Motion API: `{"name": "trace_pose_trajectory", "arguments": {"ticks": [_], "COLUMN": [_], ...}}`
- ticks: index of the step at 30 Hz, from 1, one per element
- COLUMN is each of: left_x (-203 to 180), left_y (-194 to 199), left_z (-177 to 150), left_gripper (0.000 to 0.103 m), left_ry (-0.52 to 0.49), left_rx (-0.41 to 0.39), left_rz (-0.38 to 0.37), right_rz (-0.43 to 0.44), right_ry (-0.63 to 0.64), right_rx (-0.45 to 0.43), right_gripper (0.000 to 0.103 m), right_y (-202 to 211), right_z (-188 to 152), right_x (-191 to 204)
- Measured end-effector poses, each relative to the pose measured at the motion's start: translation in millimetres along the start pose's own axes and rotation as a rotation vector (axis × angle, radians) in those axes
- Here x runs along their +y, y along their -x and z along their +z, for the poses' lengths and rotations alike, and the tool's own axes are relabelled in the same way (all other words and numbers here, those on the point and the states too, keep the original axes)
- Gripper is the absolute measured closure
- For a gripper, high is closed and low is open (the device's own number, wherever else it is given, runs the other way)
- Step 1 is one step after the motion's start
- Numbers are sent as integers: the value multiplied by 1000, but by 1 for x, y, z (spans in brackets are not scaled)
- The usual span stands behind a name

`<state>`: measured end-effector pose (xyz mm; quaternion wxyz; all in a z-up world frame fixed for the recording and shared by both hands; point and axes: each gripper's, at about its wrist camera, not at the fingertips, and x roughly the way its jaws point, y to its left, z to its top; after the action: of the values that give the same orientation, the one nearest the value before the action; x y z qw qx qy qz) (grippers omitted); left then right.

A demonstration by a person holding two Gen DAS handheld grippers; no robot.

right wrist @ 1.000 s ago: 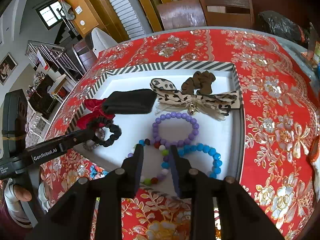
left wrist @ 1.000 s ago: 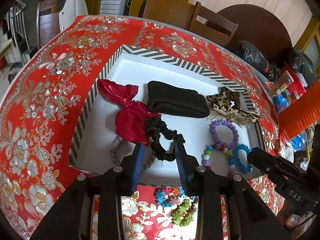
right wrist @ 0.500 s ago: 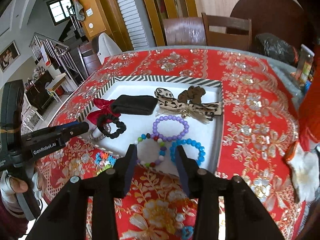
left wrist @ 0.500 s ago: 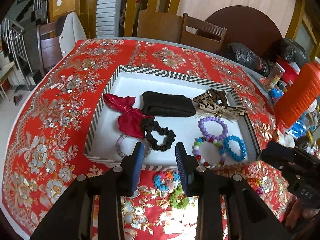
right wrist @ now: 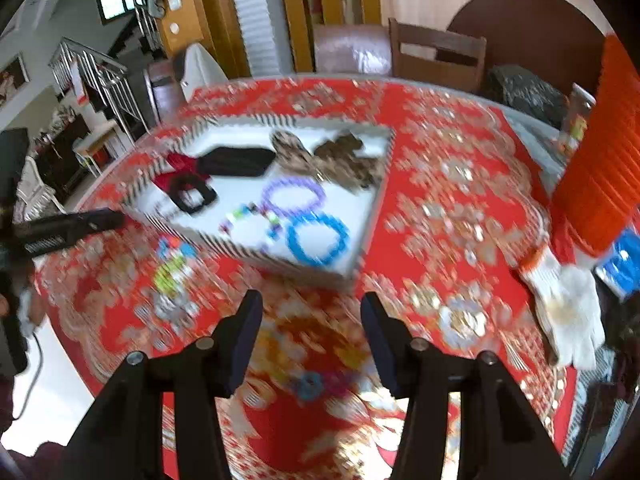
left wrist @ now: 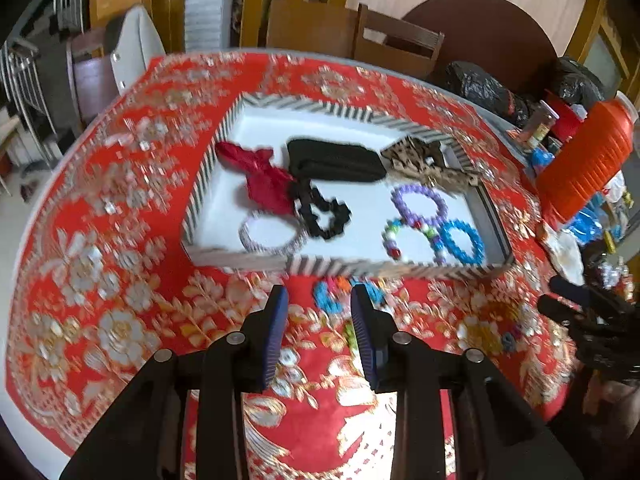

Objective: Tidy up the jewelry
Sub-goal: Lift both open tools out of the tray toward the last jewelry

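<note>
A tray with a striped rim (left wrist: 340, 266) holds a red bow (left wrist: 264, 184), a black scrunchie (left wrist: 324, 212), a purple bracelet (left wrist: 418, 200), a blue bracelet (left wrist: 460, 242) and other pieces. Loose coloured bead bracelets (left wrist: 332, 294) lie on the red cloth just in front of it. My left gripper (left wrist: 318, 312) hangs open over that cloth, short of the tray, with nothing between its fingers. My right gripper (right wrist: 312, 312) is over the cloth near the tray's (right wrist: 360, 256) front corner. Its jaws are opening and hold nothing. A small blue piece (right wrist: 308, 386) lies blurred below it.
An orange ribbed container (right wrist: 600, 168) and a white glove (right wrist: 564, 300) sit at the table's right side. Green and coloured beads (right wrist: 170, 274) lie left of the right gripper. The left gripper (right wrist: 72, 226) shows at the left edge. Chairs stand behind the table.
Both grippers have drawn back from over the tray to the cloth in front of it. The right jaws have spread wider. The left jaws keep the same gap.
</note>
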<state>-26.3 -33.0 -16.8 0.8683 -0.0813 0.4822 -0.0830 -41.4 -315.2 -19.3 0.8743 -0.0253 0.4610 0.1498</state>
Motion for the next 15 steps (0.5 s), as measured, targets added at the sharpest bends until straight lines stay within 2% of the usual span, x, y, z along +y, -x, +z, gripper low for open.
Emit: {"name": "trace_pose_trajectory", "arguments": {"ticks": [5,13,15], "left_x": [13,24,24], "left_y": [-11,-31,-38], "left_z": [-5,5,6], "left_gripper": [59,59,59], "left_ry": [91,178,186], "left_rx": [67,96,106], "left_rz": [-70,-105,-109], "right_rz": [-3,-55,-56], "right_ry": [3,58,67], "right_rx": [72,111,121], "right_gripper": [50,51,54], "right_y": [-18,-44,-49], "right_z": [-17,-20,-22], "right_x": [-8,-4,-3]}}
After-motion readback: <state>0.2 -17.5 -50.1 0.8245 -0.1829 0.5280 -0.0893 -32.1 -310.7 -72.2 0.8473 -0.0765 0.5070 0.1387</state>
